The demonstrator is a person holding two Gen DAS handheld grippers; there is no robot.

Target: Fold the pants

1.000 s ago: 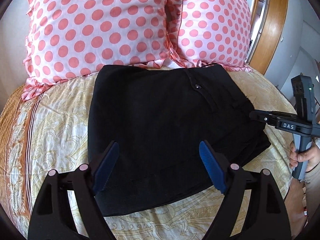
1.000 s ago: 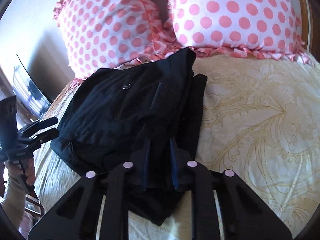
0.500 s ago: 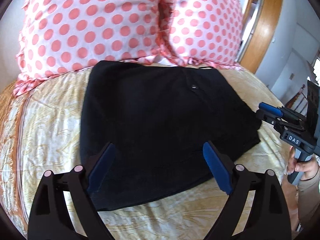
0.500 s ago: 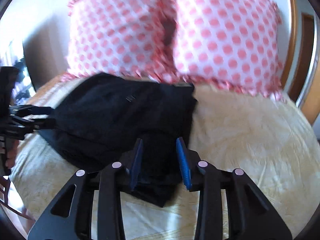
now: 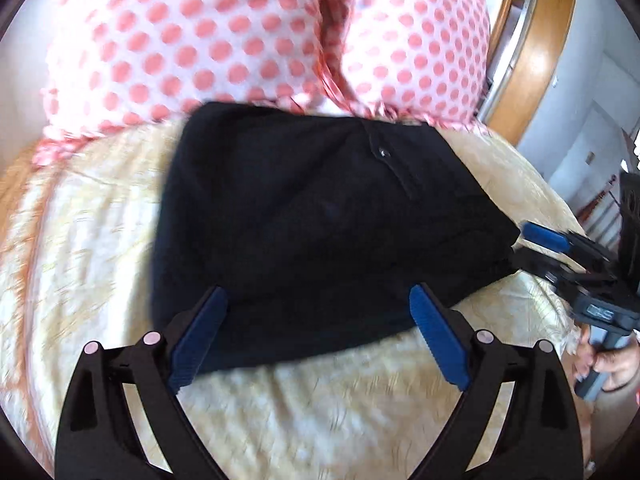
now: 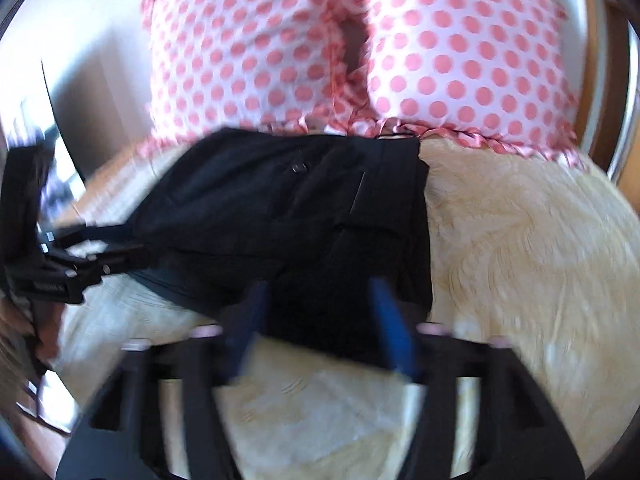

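Observation:
The black pants (image 5: 320, 220) lie folded into a compact block on the cream patterned bed, below the pillows; they also show in the right wrist view (image 6: 304, 216). My left gripper (image 5: 316, 300) is open and empty, hovering over the pants' near edge. My right gripper (image 6: 320, 292) is open and empty, its blue pads over the near right corner of the pants. The right gripper also shows in the left wrist view (image 5: 560, 248), beside the pants' right corner. The left gripper shows in the right wrist view (image 6: 112, 248) at the pants' left edge.
Two pink polka-dot pillows (image 5: 208, 40) (image 5: 416, 44) stand against the head of the bed. The cream bedspread (image 5: 320, 400) surrounds the pants. A wooden door (image 5: 528, 48) is at the right. A dark screen (image 6: 64, 120) stands left of the bed.
My right gripper let go of the pants' edge, opened wide and drew back. My left gripper stayed open and pulled back toward the near edge. The pants lie still.

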